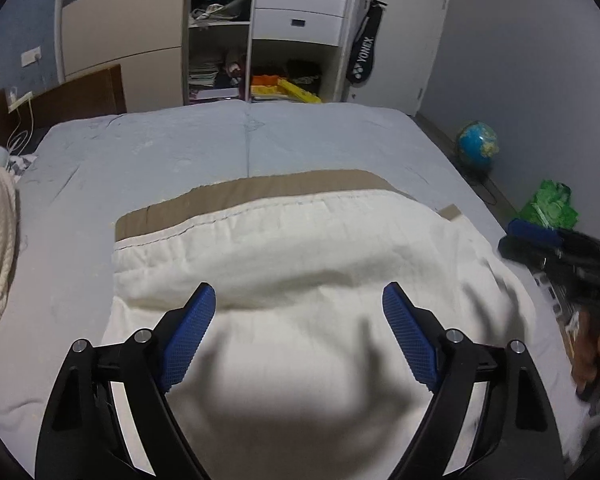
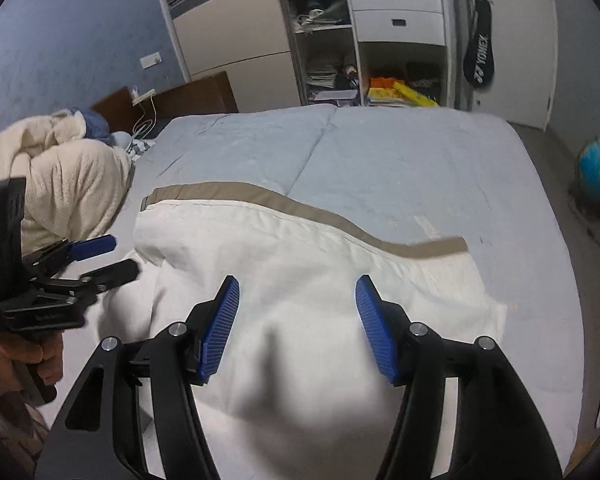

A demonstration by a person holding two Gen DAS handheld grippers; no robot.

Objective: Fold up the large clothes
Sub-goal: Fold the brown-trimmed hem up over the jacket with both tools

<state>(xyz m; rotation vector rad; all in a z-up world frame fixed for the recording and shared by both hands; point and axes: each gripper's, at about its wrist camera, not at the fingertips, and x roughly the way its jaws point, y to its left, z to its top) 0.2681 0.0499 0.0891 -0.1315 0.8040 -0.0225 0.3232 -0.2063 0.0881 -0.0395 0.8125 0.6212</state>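
both your left claw (image 1: 299, 300) and right claw (image 2: 297, 294) hang spread and empty above the cream garment (image 1: 300, 264); grab one layer only and the fold skews.

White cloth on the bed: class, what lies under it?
Under the white cloth a tan layer shows along the far edge, lying on the blue bedsheet. How far the tan layer reaches beneath is hidden by the cloth.
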